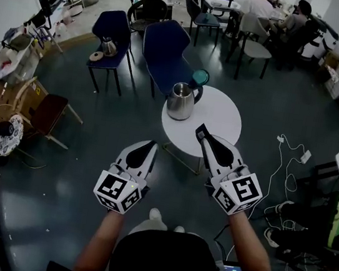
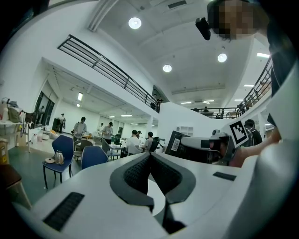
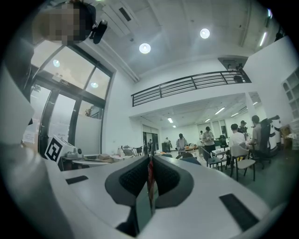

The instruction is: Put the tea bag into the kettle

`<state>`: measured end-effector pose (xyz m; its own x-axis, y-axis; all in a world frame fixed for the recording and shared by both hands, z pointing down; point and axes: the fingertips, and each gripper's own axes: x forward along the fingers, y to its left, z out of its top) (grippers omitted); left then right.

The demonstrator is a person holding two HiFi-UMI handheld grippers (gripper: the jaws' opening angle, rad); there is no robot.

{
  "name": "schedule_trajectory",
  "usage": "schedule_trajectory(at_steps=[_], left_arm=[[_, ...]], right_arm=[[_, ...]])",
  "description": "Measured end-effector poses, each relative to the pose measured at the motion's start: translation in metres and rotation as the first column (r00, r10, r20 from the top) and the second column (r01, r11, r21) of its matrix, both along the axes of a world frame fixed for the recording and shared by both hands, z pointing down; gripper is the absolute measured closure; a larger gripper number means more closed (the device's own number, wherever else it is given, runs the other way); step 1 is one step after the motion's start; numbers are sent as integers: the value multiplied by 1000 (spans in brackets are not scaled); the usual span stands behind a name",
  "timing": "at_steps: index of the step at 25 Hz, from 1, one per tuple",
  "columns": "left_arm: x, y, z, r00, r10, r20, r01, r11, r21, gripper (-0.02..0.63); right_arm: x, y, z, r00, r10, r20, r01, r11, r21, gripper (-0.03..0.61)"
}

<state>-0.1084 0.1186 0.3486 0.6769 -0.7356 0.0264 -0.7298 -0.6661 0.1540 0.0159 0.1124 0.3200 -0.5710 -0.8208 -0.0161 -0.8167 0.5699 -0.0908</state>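
tea bag (image 3: 149,179), a thin red-and-teal strip, sits edge-on, pinched between the closed jaws of the right gripper (image 3: 150,162), which in the head view reaches in over the round white table (image 1: 221,115) from its 6 o'clock side. a blue chair (image 1: 163,52) stands just behind the table at 11 o'clock. the steel kettle (image 1: 180,101) stands upright at the table's 10 o'clock edge, apart from the right gripper's tips and well clear of the tea bag. the left gripper (image 1: 152,143) hangs over the floor off the table's 7 o'clock side, its jaws pressed together at the tips with nothing between them. a small teal round object (image 1: 199,77) shows by the table's 12 o'clock rim, just behind the kettle.
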Motion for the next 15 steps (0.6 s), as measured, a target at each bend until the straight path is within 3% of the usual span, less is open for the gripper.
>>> schedule_trajectory(at_steps=[15], left_arm=[[-45,-46,4,999,28,-17,-28,1000,-12,598]], right_arm=[[-40,-47,1,999,50,3,-50,999,-12,543]])
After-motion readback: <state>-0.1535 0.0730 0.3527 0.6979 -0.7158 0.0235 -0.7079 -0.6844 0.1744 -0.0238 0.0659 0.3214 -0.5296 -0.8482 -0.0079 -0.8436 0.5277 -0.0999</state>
